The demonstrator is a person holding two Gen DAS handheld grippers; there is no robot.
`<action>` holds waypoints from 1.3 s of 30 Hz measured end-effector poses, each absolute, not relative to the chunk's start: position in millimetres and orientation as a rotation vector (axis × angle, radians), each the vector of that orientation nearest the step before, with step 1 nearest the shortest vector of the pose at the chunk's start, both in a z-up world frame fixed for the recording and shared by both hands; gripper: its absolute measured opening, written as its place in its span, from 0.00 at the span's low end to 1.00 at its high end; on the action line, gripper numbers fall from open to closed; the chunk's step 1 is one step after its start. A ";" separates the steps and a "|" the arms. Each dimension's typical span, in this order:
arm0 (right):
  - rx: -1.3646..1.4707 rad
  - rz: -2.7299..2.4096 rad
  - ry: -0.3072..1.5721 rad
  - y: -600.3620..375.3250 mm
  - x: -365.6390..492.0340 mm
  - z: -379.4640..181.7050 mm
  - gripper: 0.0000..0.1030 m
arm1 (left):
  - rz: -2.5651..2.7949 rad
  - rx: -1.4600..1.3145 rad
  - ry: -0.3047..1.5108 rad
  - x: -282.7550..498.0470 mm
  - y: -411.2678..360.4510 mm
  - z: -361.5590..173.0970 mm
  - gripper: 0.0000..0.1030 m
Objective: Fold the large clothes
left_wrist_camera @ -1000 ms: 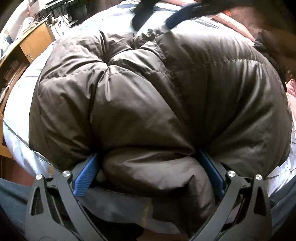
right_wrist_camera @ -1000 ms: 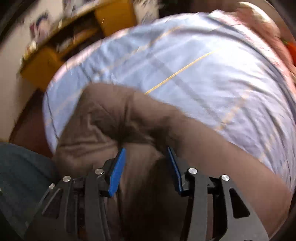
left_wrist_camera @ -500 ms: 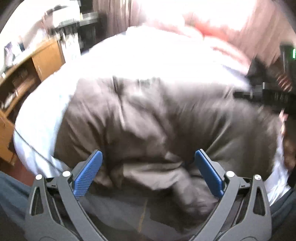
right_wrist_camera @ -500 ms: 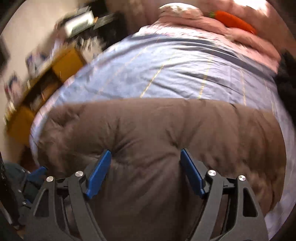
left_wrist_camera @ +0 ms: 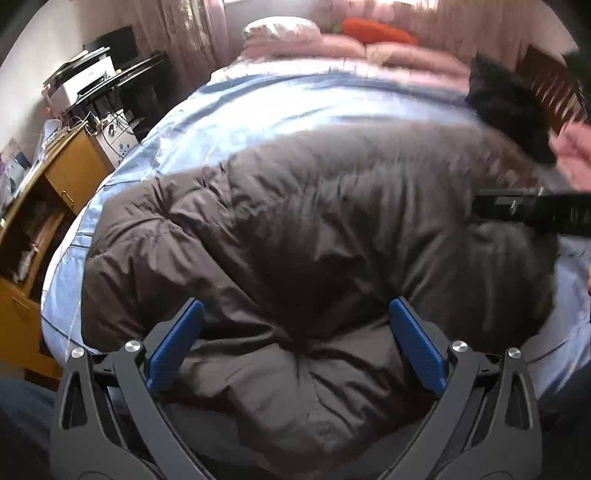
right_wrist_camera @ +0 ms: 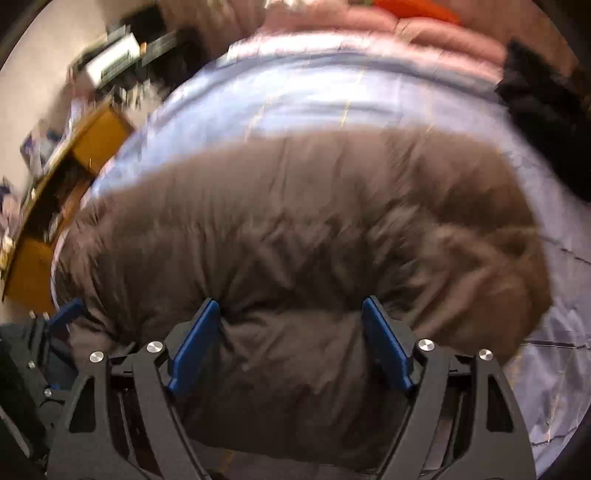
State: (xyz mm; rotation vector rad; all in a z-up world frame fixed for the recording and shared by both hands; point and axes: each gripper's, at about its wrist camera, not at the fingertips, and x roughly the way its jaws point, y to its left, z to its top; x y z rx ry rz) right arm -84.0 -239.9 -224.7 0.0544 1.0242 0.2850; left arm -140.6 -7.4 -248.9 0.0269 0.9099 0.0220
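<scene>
A brown puffer jacket (left_wrist_camera: 314,221) lies bunched in a wide bundle across the light blue bed sheet (left_wrist_camera: 295,99). My left gripper (left_wrist_camera: 297,343) hangs over the jacket's near edge, open wide, with a padded fold lying loose between the blue pads. In the right wrist view the jacket (right_wrist_camera: 295,221) fills the middle. My right gripper (right_wrist_camera: 291,343) is open, and a puffy roll of the jacket bulges between its fingers. A black part of the right gripper (left_wrist_camera: 535,214) shows over the jacket's right end. A blue pad of the left gripper (right_wrist_camera: 66,314) shows at the lower left.
A black furry garment (left_wrist_camera: 506,110) lies at the bed's right side. A pink quilt (left_wrist_camera: 369,55) and an orange cushion (left_wrist_camera: 376,33) sit at the head. A wooden cabinet (left_wrist_camera: 74,166) and a desk with a printer (left_wrist_camera: 85,77) stand left of the bed.
The right gripper's fingers have spread wider and it has swung right along the jacket. The left gripper has lifted back, so more of the jacket and bed shows.
</scene>
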 end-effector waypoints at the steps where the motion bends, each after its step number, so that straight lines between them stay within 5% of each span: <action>1: 0.067 0.268 1.009 -246.3 -85.4 -218.5 0.78 | 0.007 0.017 0.895 -142.7 -6.5 -243.7 0.98; 12: 0.232 0.062 1.147 -285.2 -68.1 -248.2 0.78 | -0.045 0.085 1.096 -126.6 -38.5 -300.5 0.98; 17: 0.126 0.069 1.046 -269.9 -71.4 -229.1 0.78 | -0.022 0.083 0.972 -148.2 -26.9 -267.7 0.98; 23: 0.288 0.025 1.278 -299.0 -53.0 -291.1 0.81 | -0.025 0.051 1.088 -133.7 -12.2 -294.5 0.98; 30: 0.126 -0.042 0.949 -266.0 -98.6 -202.2 0.83 | -0.056 -0.048 0.961 -151.8 6.8 -215.6 0.98; 32: 0.147 -0.016 0.880 -255.8 -122.6 -180.1 0.93 | -0.057 -0.091 0.918 -157.5 17.2 -182.0 0.98; 39: 0.050 -0.051 0.843 -224.0 -167.7 -135.1 0.98 | 0.028 -0.073 0.808 -184.8 16.0 -108.0 0.98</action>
